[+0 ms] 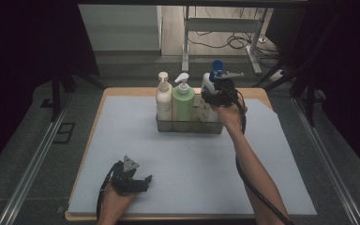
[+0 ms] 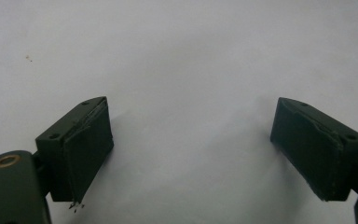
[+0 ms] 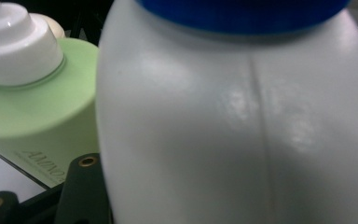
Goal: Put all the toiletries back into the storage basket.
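Holding the white bottle with the blue cap [image 1: 209,84] at the right end of the metal rack [image 1: 187,125], the right gripper [image 1: 219,96] sits at the far middle of the desk [image 1: 187,164]; in the right gripper view the bottle's body [image 3: 242,130] crowds the lens and hides both jaws, so a firm clamp cannot be confirmed from that view, though the high view shows the gripper wrapped about the bottle's upper body and I judge it closed on it; the bottle appears to stand in, or just above, the rack's right slot, and which of the two cannot be told. To do this step well, the bottle should be kept upright and moved straight along the slot's line, with the grip held steady below the cap. Obstacles: the green pump bottle [image 1: 183,101] stands just beside it, with the cream pump bottle [image 1: 163,97] beyond; any sideways drift would knock the green one's pump head; the rack's wall may also catch the base. The left gripper [image 1: 130,178] rests on the near left of the desk, its jaws wide apart and empty over bare surface, well apart from the rack.
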Demonstrator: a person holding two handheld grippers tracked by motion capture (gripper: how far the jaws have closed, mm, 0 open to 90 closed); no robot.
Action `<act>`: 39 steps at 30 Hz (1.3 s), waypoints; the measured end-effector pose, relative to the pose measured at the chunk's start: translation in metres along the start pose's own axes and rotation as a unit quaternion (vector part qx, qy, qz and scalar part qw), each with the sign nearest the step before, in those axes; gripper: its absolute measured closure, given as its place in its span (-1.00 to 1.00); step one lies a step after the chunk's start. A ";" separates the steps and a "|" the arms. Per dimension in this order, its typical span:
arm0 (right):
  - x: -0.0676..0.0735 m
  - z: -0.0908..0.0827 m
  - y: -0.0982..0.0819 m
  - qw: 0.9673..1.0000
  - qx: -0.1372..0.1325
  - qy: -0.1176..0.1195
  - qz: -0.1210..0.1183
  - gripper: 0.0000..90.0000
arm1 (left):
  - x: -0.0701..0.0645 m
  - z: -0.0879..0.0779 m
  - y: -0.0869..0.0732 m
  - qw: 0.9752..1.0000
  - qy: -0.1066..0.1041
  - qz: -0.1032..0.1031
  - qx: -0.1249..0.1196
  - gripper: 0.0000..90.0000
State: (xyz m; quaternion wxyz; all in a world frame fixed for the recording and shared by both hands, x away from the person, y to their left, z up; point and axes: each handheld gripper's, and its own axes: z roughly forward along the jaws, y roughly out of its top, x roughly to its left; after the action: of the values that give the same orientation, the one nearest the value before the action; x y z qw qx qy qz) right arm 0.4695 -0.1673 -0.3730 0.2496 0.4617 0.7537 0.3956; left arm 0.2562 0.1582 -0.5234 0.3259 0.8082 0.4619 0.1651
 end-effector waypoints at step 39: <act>-0.006 0.021 -0.022 0.999 0.037 0.004 0.004 -0.14 | 0.000 0.000 0.000 1.000 0.000 -0.001 0.000 -0.73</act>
State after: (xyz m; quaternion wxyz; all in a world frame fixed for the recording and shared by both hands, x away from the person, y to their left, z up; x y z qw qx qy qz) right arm 0.4766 -0.1706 -0.4025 0.2279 0.4724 0.7666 0.3705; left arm 0.2562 0.1581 -0.5236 0.3265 0.8078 0.4623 0.1647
